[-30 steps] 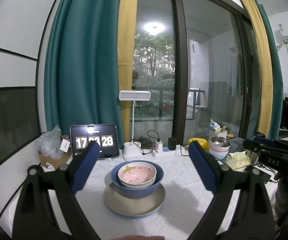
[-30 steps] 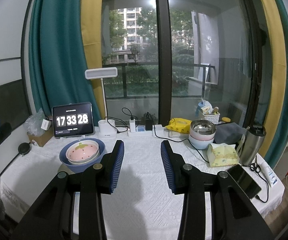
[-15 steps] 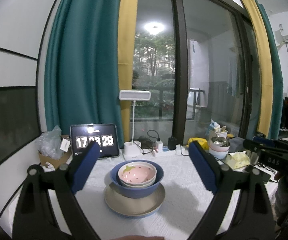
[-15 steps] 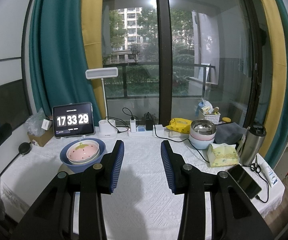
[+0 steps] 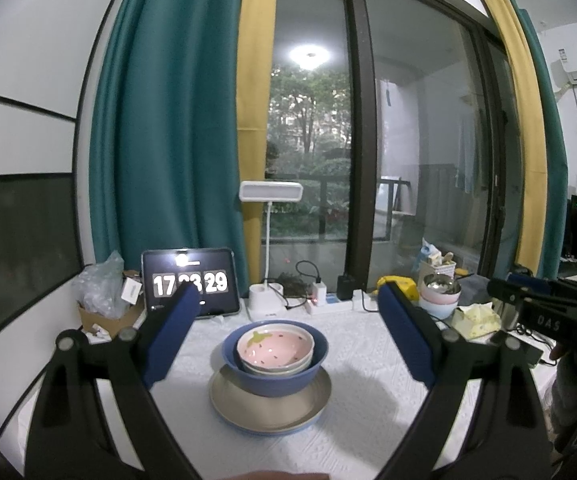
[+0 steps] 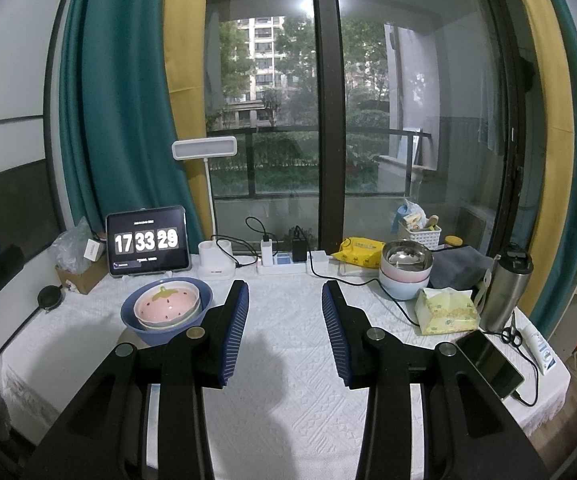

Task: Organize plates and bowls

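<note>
A pink strawberry bowl (image 5: 274, 346) sits in a white bowl inside a blue bowl (image 5: 276, 380), all stacked on a beige plate (image 5: 270, 404) on the white tablecloth. My left gripper (image 5: 288, 296) stands open, wide, just short of this stack, with nothing between its fingers. In the right wrist view the same blue bowl (image 6: 160, 330) lies to the left of my right gripper (image 6: 285, 292), which is open over bare cloth and holds nothing. A second stack, a steel bowl in a pink and a light blue bowl (image 6: 406, 272), stands at the back right.
Along the window stand a tablet clock (image 6: 148, 242), a desk lamp (image 6: 214, 264) and a power strip (image 6: 284, 266) with trailing cables. A tissue pack (image 6: 446, 312), a steel flask (image 6: 506, 292), a phone (image 6: 488, 362) and scissors lie at the right. A cardboard box (image 6: 76, 276) is at the left.
Neither gripper nor any dish has moved. Only the clock on the tablet has ticked on by a second.
</note>
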A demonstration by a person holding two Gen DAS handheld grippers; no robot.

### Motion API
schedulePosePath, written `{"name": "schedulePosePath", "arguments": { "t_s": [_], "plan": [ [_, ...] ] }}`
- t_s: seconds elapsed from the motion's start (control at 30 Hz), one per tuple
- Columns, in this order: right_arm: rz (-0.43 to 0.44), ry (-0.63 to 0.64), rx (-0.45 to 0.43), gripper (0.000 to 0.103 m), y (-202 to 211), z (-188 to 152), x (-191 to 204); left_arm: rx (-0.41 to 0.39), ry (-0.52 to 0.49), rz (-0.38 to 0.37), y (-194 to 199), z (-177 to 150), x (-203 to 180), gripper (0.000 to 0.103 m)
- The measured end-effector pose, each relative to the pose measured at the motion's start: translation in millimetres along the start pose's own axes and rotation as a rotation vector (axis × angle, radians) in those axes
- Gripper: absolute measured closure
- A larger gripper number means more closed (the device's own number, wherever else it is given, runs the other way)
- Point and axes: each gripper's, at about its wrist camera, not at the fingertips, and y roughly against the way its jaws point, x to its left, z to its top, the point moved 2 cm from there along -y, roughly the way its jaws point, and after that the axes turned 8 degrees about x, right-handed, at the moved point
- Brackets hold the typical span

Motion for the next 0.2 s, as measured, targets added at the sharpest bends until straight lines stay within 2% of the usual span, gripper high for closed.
{"name": "schedulePosePath", "arguments": {
  "t_s": [0.2],
  "plan": [
    [0.002,0.001,0.0,0.063,0.0,0.2,-0.1,-0.006,0.005,0.007,0.3,0.6,-0.1,0.012]
  ]
}}
